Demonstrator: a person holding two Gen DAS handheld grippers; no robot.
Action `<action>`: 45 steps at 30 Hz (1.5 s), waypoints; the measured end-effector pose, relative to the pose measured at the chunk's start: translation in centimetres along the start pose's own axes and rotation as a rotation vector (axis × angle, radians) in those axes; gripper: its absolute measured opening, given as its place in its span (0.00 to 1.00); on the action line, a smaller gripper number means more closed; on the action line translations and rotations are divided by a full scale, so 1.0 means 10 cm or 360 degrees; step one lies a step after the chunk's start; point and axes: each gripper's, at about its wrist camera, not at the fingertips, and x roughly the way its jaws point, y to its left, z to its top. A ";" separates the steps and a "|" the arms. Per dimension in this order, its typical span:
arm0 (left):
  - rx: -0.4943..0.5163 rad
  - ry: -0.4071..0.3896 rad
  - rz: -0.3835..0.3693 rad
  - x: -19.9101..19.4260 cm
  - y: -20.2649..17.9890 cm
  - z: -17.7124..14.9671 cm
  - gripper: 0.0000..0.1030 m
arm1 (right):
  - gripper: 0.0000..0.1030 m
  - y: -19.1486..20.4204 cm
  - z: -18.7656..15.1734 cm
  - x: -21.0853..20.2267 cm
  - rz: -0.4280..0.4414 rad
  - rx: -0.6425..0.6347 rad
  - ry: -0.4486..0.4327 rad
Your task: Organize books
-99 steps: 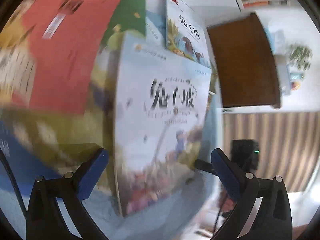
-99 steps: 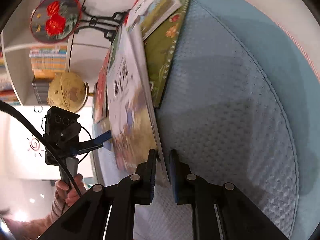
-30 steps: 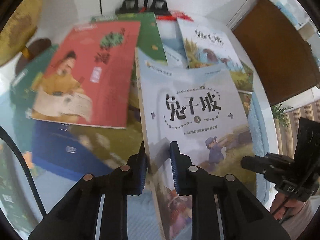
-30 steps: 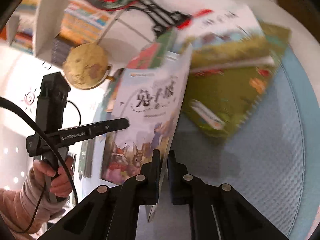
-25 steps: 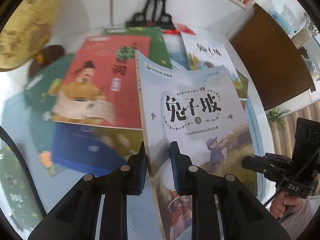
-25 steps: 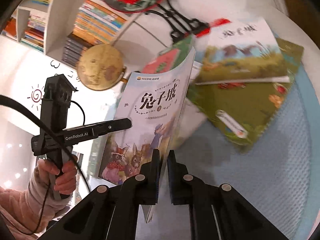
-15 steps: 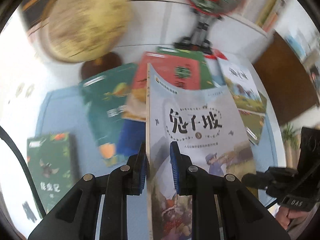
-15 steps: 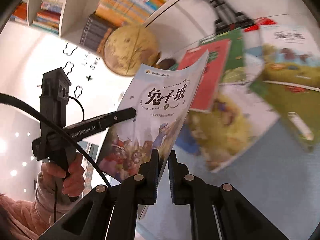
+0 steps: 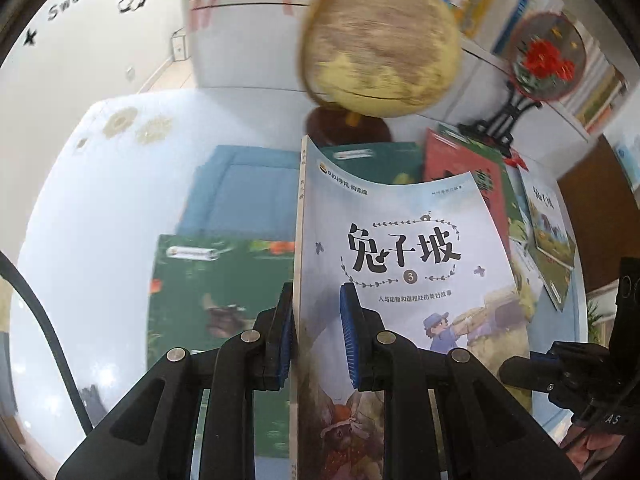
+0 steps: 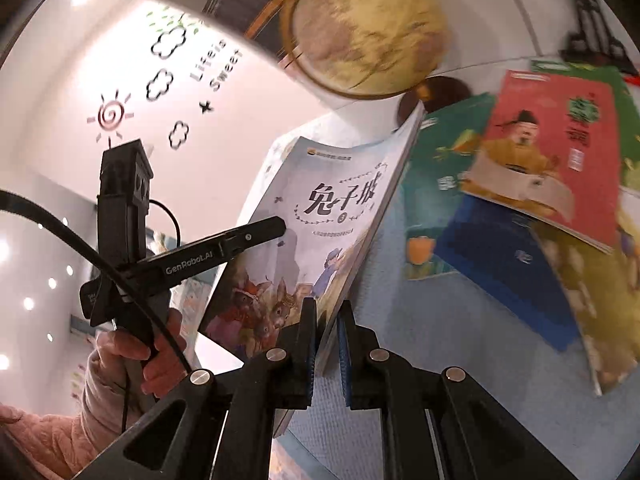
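Both grippers, the left gripper (image 9: 316, 334) and right gripper (image 10: 326, 346), clamp opposite edges of the pale-blue book (image 9: 404, 264) held above the blue mat (image 9: 240, 192), mid-carry, likely needing lowering square onto the dark-green book (image 9: 216, 300) before release.

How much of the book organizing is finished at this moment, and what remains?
Done: one dark green book lies alone on the blue mat. In hand: both tongs, left and right, are shut on the pale rabbit book. Left: the red book and others, scattered.
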 end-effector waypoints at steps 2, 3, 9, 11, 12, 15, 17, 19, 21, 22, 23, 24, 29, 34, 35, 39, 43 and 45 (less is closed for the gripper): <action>-0.0043 -0.0003 -0.0003 0.03 0.20 -0.03 0.18 | 0.09 0.06 0.05 0.18 -0.0001 0.0007 0.0028; -0.0058 -0.0001 0.0002 0.05 0.27 -0.03 0.18 | 0.09 0.10 0.06 0.28 -0.0006 0.0003 0.0045; -0.0181 0.0059 -0.0005 0.17 0.84 -0.12 0.18 | 0.10 0.27 0.01 0.83 -0.0022 -0.0024 0.0150; -0.0257 0.0113 -0.0068 0.27 1.11 -0.15 0.18 | 0.10 0.26 -0.04 1.03 0.0005 0.0044 0.0201; -0.0279 0.0135 -0.0070 0.30 1.18 -0.17 0.18 | 0.11 0.25 -0.07 1.13 0.0012 0.0071 0.0218; -0.0349 0.0188 -0.0088 0.40 1.41 -0.25 0.18 | 0.11 0.31 -0.14 1.27 0.0016 0.0067 0.0239; -0.0362 0.0191 -0.0108 0.42 1.45 -0.28 0.19 | 0.11 0.35 -0.17 1.34 0.0009 0.0056 0.0254; -0.0354 0.0202 -0.0104 0.44 1.46 -0.30 0.20 | 0.11 0.34 -0.21 1.38 -0.0005 0.0071 0.0283; -0.0359 0.0214 -0.0116 0.46 1.47 -0.31 0.20 | 0.11 0.32 -0.23 1.36 -0.0021 0.0084 0.0304; -0.0365 0.0222 -0.0126 0.46 1.48 -0.33 0.20 | 0.11 0.31 -0.23 1.38 -0.0040 0.0094 0.0315; -0.0370 0.0232 -0.0138 0.47 1.48 -0.35 0.21 | 0.11 0.27 -0.25 1.40 -0.0073 0.0118 0.0332; -0.0369 0.0259 -0.0144 0.50 1.49 -0.36 0.23 | 0.11 0.28 -0.26 1.43 -0.0083 0.0133 0.0345; -0.0324 0.0320 -0.0066 0.57 1.47 -0.40 0.24 | 0.11 0.26 -0.25 1.49 -0.0166 0.0154 0.0380; -0.0316 0.0358 0.0003 0.60 1.48 -0.36 0.26 | 0.11 0.25 -0.25 1.50 -0.0200 0.0194 0.0389; -0.0312 0.0371 0.0014 0.61 1.48 -0.36 0.26 | 0.11 0.24 -0.26 1.48 -0.0204 0.0196 0.0389; -0.0289 0.0378 0.0059 0.63 1.44 -0.37 0.29 | 0.11 0.23 -0.31 1.46 -0.0219 0.0212 0.0381; -0.0353 0.0347 0.0123 0.59 1.53 -0.40 0.32 | 0.12 0.16 -0.26 1.46 -0.0227 0.0296 0.0413; -0.0383 0.0323 0.0183 0.53 1.59 -0.40 0.32 | 0.12 0.21 -0.20 1.40 -0.0294 0.0235 0.0390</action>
